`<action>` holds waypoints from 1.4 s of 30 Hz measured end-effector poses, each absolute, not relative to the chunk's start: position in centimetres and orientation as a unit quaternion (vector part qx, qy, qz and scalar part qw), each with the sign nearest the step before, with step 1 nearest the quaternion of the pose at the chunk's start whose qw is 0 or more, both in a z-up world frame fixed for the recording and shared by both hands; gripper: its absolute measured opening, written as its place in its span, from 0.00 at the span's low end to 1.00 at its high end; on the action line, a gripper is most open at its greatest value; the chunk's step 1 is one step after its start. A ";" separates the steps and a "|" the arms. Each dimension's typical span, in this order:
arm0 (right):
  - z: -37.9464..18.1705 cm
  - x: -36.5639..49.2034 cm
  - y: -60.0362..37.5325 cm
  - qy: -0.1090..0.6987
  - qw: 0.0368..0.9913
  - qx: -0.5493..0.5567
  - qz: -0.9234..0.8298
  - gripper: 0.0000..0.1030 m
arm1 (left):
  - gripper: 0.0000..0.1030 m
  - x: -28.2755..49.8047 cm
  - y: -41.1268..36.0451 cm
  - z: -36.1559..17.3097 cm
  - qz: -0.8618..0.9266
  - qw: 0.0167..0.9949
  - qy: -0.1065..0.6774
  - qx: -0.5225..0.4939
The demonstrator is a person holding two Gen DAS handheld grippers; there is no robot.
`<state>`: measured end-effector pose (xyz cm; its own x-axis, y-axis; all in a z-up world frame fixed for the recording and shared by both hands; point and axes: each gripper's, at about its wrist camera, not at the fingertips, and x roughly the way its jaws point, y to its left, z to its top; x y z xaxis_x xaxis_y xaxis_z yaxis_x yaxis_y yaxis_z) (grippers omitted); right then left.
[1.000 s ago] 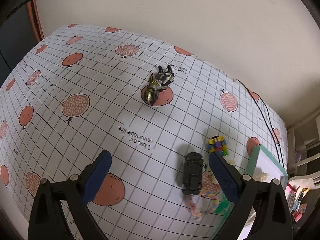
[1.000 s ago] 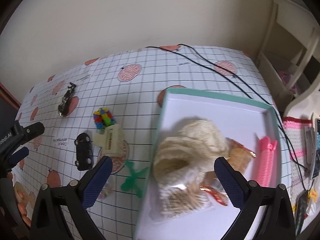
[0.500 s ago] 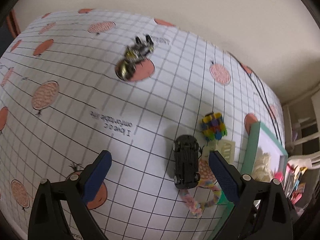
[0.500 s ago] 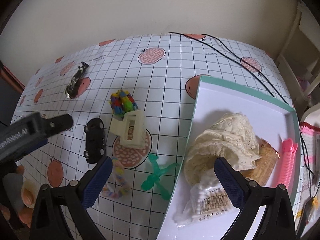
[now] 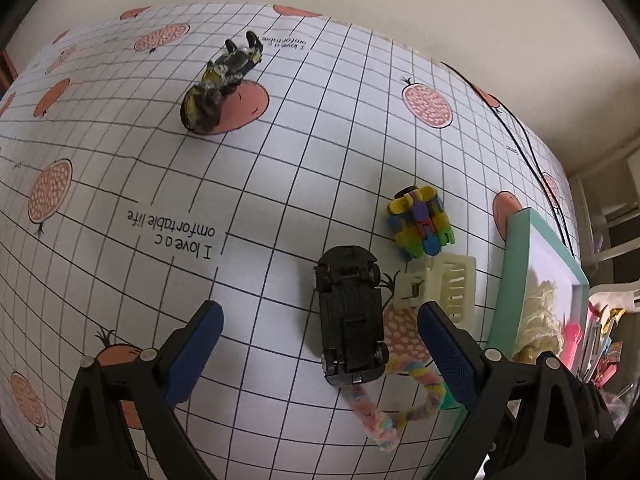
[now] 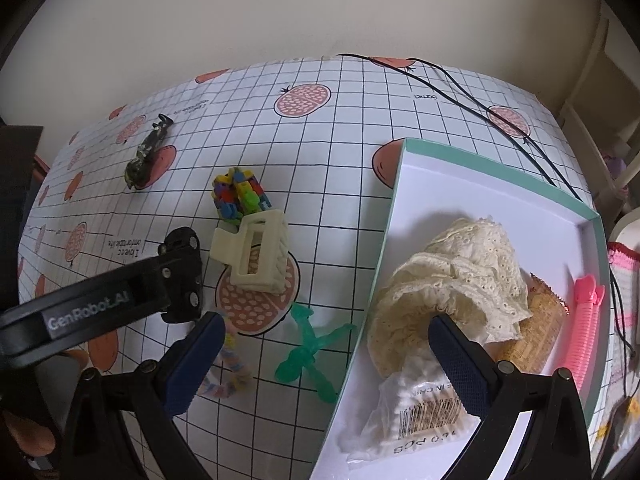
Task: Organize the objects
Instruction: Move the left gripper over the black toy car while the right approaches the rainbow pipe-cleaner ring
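Note:
A black toy car (image 5: 350, 316) lies on the gridded tablecloth (image 5: 256, 208) between the fingers of my open left gripper (image 5: 318, 320), nearer the right finger. Beside it are a cream hair claw (image 5: 444, 284), a colourful block toy (image 5: 420, 222) and a pastel braided loop (image 5: 394, 400). My right gripper (image 6: 326, 328) is open and holds nothing. It hovers over a green plastic piece (image 6: 310, 354) and the teal box's edge (image 6: 384, 240). In the right wrist view the left tool's black body (image 6: 104, 300) partly covers the car (image 6: 182, 240).
A dark toy motorcycle (image 5: 220, 88) lies at the far left. The box holds cream lace fabric (image 6: 460, 272), a pink clip (image 6: 584, 324) and a bag of cotton swabs (image 6: 420, 408). Black cables (image 6: 460, 88) run along the back right. A wall borders the table.
The left gripper has moved down and forward so the black car now sits between its fingers. The right gripper's view has shifted from over the box towards the toys on the left.

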<state>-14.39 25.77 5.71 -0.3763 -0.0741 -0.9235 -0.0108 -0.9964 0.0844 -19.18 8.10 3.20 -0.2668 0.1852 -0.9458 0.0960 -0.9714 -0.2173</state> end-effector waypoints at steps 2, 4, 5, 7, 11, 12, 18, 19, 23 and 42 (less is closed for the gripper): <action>5.7 -14.4 25.7 -0.039 0.021 0.558 -0.828 1.00 | 0.95 -19.1 8.2 2.9 0.786 0.028 -0.114 -0.607; 5.8 -14.3 25.7 -0.039 0.024 0.559 -0.828 1.00 | 0.95 -19.1 8.4 2.7 0.786 0.028 -0.110 -0.608; 5.9 -14.3 25.7 -0.039 0.026 0.559 -0.828 1.00 | 0.95 -19.1 8.5 2.7 0.786 0.028 -0.108 -0.609; 6.0 -14.2 25.6 -0.042 0.037 0.559 -0.827 1.00 | 0.95 -19.1 8.6 2.6 0.786 0.029 -0.104 -0.609; 6.3 -13.9 25.4 -0.045 0.059 0.561 -0.824 1.00 | 0.95 -19.0 8.3 2.2 0.784 0.021 -0.097 -0.613; 6.3 -13.9 25.3 -0.042 0.064 0.562 -0.824 1.00 | 0.95 -19.1 8.2 2.1 0.783 0.020 -0.098 -0.614; 6.8 -14.2 23.2 -0.011 0.105 0.569 -0.816 1.00 | 0.95 -19.1 7.6 2.1 0.783 0.014 -0.101 -0.614; 6.8 -14.2 22.9 -0.007 0.110 0.570 -0.814 1.00 | 0.95 -19.1 7.6 2.1 0.782 0.014 -0.100 -0.615; 6.6 -14.2 22.1 0.000 0.123 0.574 -0.810 1.00 | 0.95 -19.0 7.0 2.1 0.781 0.010 -0.098 -0.616; 4.7 -14.2 20.3 0.006 0.140 0.589 -0.796 0.92 | 0.91 -18.8 4.8 2.4 0.780 -0.004 -0.108 -0.617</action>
<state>-14.23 20.25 4.74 -0.2670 -0.2152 -0.9394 0.2303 -0.9607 0.1547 -18.78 4.82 2.36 -0.2397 0.1275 -0.9624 0.1388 -0.9767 -0.1639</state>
